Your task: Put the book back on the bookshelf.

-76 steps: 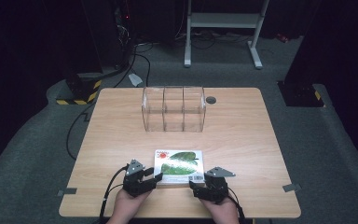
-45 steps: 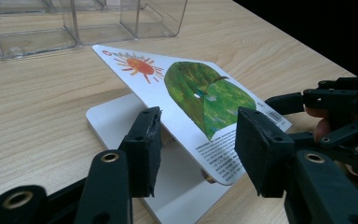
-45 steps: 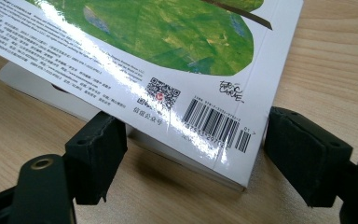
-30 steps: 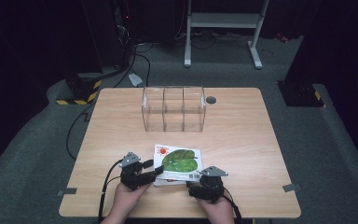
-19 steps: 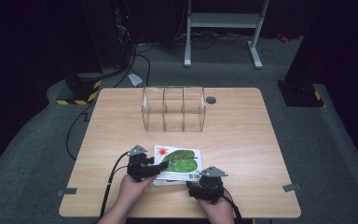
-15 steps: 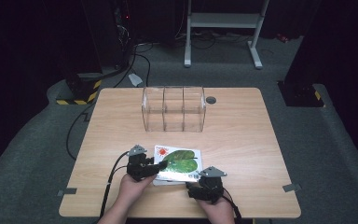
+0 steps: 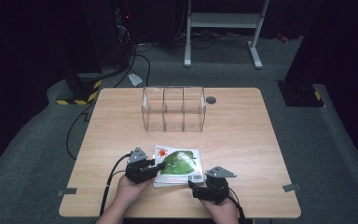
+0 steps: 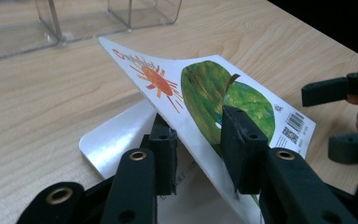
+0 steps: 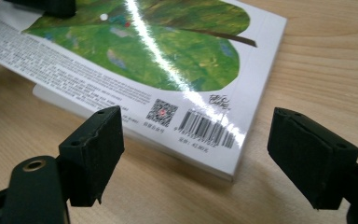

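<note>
Two grippers work a picture book [image 7: 177,164] lying at the near edge of the table [image 7: 242,135]. Its cover [image 8: 200,93] is being lifted open, pinched by the left gripper [image 8: 199,154]. Next, I judge, the wide-open, empty right gripper [image 9: 214,154] must steady the barcode corner.

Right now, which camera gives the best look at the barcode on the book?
The right gripper view: the barcode is close and sharp on the book, between the open right gripper's fingers. The left gripper view shows it small at the cover's far corner; the high view shows only a tiny patch.
</note>
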Tool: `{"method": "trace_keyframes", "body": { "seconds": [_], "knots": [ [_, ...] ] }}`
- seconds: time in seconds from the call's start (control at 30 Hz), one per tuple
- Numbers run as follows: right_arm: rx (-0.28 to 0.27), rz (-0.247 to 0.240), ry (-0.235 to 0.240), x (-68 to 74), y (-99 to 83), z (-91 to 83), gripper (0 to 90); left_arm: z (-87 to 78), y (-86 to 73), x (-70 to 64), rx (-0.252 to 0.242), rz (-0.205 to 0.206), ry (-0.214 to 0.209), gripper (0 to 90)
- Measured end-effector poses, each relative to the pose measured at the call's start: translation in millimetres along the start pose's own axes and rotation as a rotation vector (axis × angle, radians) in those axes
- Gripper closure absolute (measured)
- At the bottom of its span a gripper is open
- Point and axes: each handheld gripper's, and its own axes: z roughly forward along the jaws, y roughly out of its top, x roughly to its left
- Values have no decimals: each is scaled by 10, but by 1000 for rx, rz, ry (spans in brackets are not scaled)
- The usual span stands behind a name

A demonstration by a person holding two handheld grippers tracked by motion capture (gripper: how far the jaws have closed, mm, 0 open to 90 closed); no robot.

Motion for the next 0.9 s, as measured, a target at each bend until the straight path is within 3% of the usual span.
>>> {"method": "trace_keyframes", "body": {
  "seconds": [0.2,0.33,0.6,0.77,0.9],
  "knots": [
    [-24,24,11,-74,51,20,194,-40,-23,-51,-28,62,14,670],
    [-48,0,32,-96,97,54,181,-76,-16,-102,-50,99,22,674],
    [-67,14,55,-146,130,101,162,-163,-1,-230,-103,218,29,683],
    [-67,41,69,-194,145,131,152,-197,-6,-281,-126,257,30,688],
    [-64,58,98,-227,159,159,146,-214,-4,-305,-137,265,25,695]
  ]
}}
